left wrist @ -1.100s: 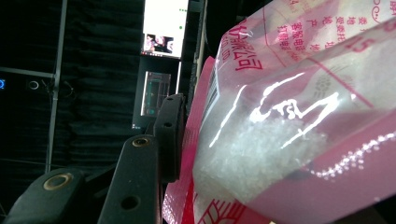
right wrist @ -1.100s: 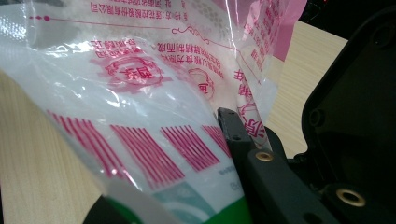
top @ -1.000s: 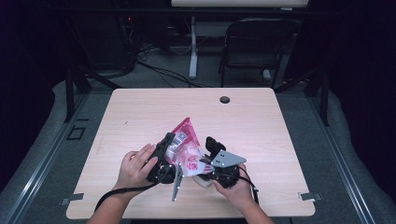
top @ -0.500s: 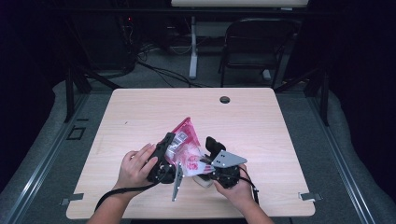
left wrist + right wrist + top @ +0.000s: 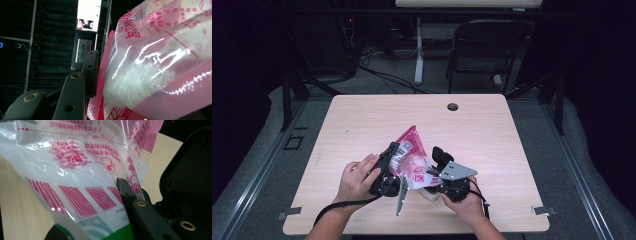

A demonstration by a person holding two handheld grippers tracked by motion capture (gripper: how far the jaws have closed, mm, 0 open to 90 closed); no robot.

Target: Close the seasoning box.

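Lower centre of frame: pink bag (image 5: 411, 159) clamped between left claw (image 5: 393, 159) and right claw (image 5: 435, 167) — raised off surface (image 5: 492, 135), presumably for handling.

The bag (image 5: 160, 50) is thin glossy plastic, part clear and part pink, crinkled and catching bright glare; white grainy stuff shows through it. The left gripper (image 5: 388, 170) and the right gripper (image 5: 443, 167) have matt black plastic jaws with brassy metal screw fittings. A dull grey metal plate (image 5: 455, 170) tops the right one. The table (image 5: 362, 120) is pale wood-grain laminate, smooth and matt.
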